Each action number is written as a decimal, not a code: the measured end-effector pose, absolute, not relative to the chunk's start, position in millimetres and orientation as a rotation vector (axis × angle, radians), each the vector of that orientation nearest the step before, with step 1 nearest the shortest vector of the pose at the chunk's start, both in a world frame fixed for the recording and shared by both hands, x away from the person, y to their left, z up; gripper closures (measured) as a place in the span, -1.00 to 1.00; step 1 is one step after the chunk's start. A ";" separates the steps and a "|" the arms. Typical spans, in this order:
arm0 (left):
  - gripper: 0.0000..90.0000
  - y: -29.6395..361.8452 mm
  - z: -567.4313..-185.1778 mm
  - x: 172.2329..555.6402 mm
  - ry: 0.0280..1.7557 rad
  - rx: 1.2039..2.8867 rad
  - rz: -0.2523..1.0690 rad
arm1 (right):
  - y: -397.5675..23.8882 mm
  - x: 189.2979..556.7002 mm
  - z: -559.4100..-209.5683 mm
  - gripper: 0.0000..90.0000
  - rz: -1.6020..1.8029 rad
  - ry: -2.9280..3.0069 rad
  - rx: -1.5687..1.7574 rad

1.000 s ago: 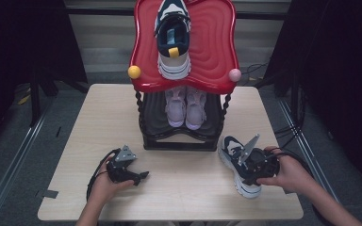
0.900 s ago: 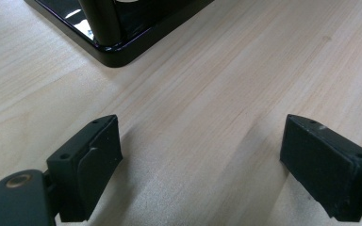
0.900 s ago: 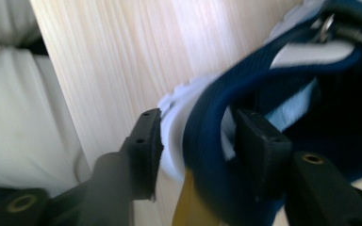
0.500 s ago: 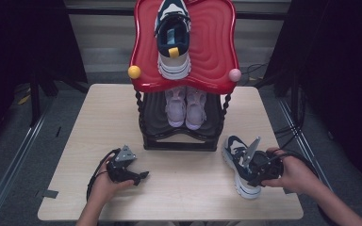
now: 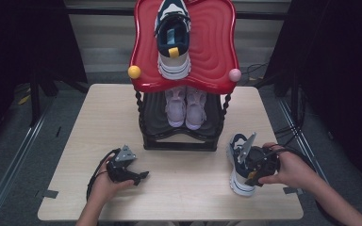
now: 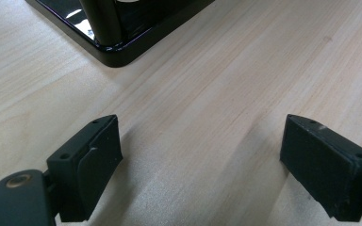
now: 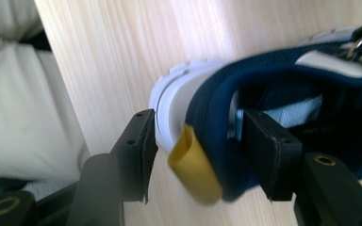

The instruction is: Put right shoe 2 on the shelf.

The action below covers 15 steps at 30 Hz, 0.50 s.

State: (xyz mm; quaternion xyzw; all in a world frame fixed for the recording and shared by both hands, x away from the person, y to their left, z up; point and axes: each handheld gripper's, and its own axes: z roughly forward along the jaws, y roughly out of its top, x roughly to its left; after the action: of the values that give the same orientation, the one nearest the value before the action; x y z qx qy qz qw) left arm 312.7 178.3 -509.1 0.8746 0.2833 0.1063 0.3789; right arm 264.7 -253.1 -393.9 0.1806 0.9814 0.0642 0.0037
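Observation:
A navy and white sneaker (image 5: 238,155) lies on the wooden table (image 5: 99,122) at the right, heel toward the near edge. My right gripper (image 5: 249,177) straddles that heel. In the right gripper view, one jaw of the right gripper (image 7: 198,132) is outside the white heel of the sneaker (image 7: 283,80) and the other is inside the collar, beside the yellow pull tab (image 7: 193,165). Its jaws have just been opening and do not pinch the heel. My left gripper (image 5: 139,175) rests open on the table at the left, and in its own view the left gripper (image 6: 200,155) has bare wood between its jaws.
A black shoe rack stands at the middle back with a red top shelf (image 5: 217,52). A matching navy sneaker (image 5: 173,42) sits on top and a pale pink pair (image 5: 186,106) on the lower shelf. The rack's base corner (image 6: 118,52) lies ahead of my left gripper.
The right hand and gripper have shifted slightly toward the near edge along the sneaker's heel. The left hand has stayed still.

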 end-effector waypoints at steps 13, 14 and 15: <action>-0.72 178.3 -509.2 312.8 0.728 2.234 0.273 | -252.5 268.0 -393.3 0.47 0.180 3.111 0.510; -0.72 178.3 -509.2 312.9 0.728 2.234 0.272 | -251.4 268.5 -393.2 0.48 0.185 3.115 0.502; -0.72 178.3 -509.1 312.9 0.728 2.234 0.275 | -250.8 269.2 -393.3 0.48 0.185 3.122 0.494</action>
State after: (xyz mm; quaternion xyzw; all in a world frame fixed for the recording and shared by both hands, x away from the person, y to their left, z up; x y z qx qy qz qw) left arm 312.9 178.3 -509.1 0.8741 0.2849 0.1075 0.3784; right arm 269.2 -250.8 -393.3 0.1561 0.9859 0.0583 -0.0123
